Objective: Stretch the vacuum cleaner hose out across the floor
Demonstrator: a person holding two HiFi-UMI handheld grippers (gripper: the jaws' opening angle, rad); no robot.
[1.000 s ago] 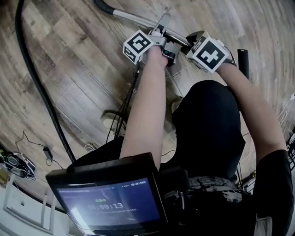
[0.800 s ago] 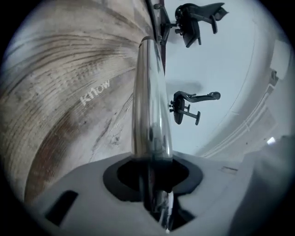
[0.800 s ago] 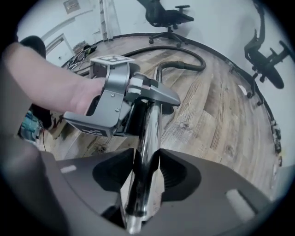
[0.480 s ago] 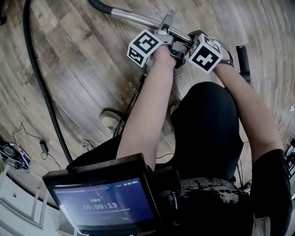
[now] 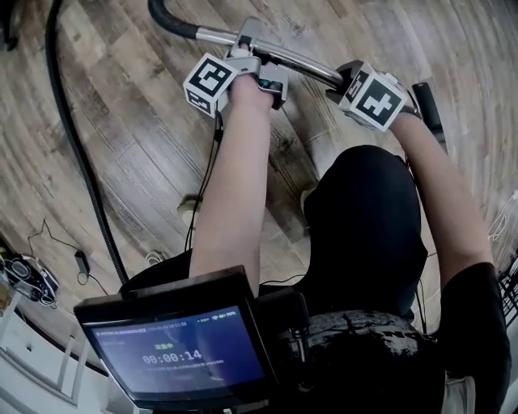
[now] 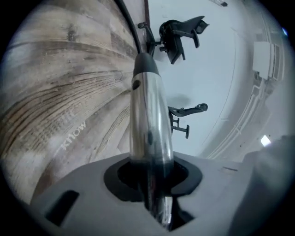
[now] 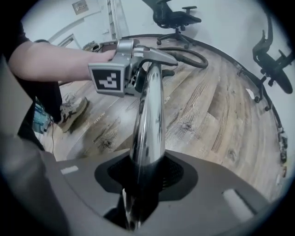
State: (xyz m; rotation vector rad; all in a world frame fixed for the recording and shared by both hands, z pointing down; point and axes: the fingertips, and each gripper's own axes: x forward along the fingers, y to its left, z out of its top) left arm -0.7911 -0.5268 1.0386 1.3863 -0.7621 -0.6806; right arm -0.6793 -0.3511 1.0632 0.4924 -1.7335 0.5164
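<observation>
The vacuum's chrome wand tube (image 5: 303,63) runs across the top of the head view, above the wooden floor. It ends at a bent black handle (image 5: 170,20), from which the black ribbed hose (image 5: 77,154) curves down the left side of the floor. My left gripper (image 5: 249,39) holds the tube near the handle end, and its jaws are closing with the tube (image 6: 147,115) in their notch (image 6: 152,184). My right gripper (image 5: 341,81) sits further right along the tube, its jaws also closing round the tube (image 7: 150,110). The left gripper (image 7: 133,50) shows ahead in the right gripper view.
Black office chairs (image 7: 177,16) (image 7: 272,60) (image 6: 179,34) stand by the white wall. Cables and a small device (image 5: 28,279) lie at the lower left, near a shoe (image 5: 190,210). A black cylinder (image 5: 429,105) rests right of the right gripper. A screen (image 5: 174,348) fills the bottom.
The left gripper has slid left along the tube, away from the right gripper. The handle end of the tube has swung left and up.
</observation>
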